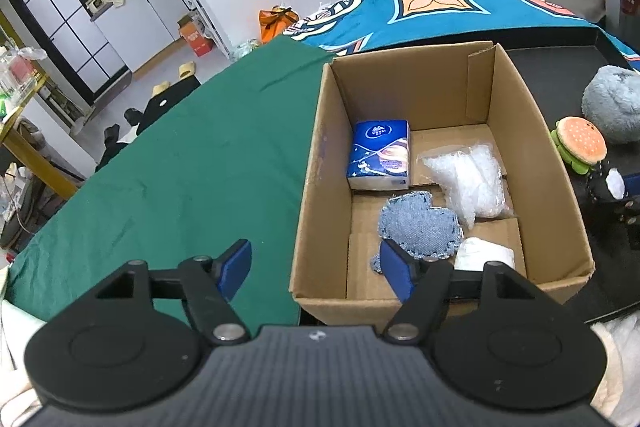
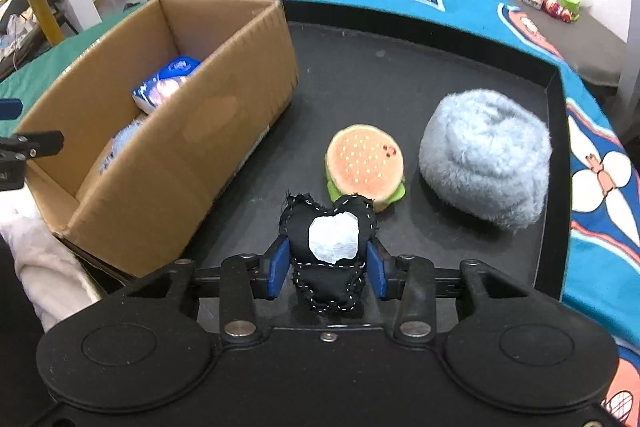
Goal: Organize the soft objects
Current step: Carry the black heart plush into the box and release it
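My right tongs (image 2: pixel 327 269) pinch the black heart cushion (image 2: pixel 328 259) w/ white patch, blue pads pressing both its sides, over the black tray (image 2: pixel 440 67). Just ahead: burger plush (image 2: pixel 364 163), then fluffy grey-blue plush (image 2: pixel 486 159) to its right, both on the tray. Cardboard box (image 2: pixel 224 131) sits left of them. My left tongs (image 1: pixel 316 269) gape wide, nothing between, at the box's near-left corner. Inside the box: tissue pack (image 1: pixel 380 159), denim patch (image 1: pixel 420 227), clear plastic bag (image 1: pixel 472 183), white roll (image 1: pixel 484 253). Green cloth (image 1: pixel 180 167) covers the counter left of the box.
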Tool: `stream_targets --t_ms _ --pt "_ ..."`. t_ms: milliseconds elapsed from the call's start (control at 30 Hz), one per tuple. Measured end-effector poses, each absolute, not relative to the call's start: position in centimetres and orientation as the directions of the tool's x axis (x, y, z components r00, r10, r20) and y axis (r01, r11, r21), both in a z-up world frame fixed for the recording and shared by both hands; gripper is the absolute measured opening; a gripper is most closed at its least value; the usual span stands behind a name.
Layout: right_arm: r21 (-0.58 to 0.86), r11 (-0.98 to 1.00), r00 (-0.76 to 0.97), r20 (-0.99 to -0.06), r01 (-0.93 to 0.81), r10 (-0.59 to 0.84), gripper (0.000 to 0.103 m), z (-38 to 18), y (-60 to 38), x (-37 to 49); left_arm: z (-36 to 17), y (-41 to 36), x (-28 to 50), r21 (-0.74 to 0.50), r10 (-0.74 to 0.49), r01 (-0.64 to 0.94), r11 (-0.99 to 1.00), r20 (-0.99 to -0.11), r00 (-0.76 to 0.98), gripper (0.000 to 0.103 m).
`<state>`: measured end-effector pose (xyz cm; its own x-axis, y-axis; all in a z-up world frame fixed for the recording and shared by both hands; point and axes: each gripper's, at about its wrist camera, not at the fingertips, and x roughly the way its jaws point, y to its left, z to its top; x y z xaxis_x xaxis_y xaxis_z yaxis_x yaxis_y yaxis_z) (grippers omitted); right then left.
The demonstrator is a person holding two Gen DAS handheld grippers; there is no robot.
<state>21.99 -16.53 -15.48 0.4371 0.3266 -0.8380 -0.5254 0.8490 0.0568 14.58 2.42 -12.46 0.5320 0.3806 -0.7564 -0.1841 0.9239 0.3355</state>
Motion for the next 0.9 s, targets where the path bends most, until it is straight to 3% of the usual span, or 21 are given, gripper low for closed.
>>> stream_targets --t_ms 633,900 --pt "0.082 0.865 0.552 -0.739 -0.496 0.387 0.039 -11.0 -16.2 21.5 -11.4 3.5 14.3 0.258 0.344 -0.231 0.938 -0.768 0.54 0.069" --pt "0.081 0.852 0.585 -0.693 -0.518 0.421 0.038 -8.9 -14.2 21.7 -11.3 3.9 13.9 0.223 0.316 -0.231 0.947 -0.774 0.548 0.063"
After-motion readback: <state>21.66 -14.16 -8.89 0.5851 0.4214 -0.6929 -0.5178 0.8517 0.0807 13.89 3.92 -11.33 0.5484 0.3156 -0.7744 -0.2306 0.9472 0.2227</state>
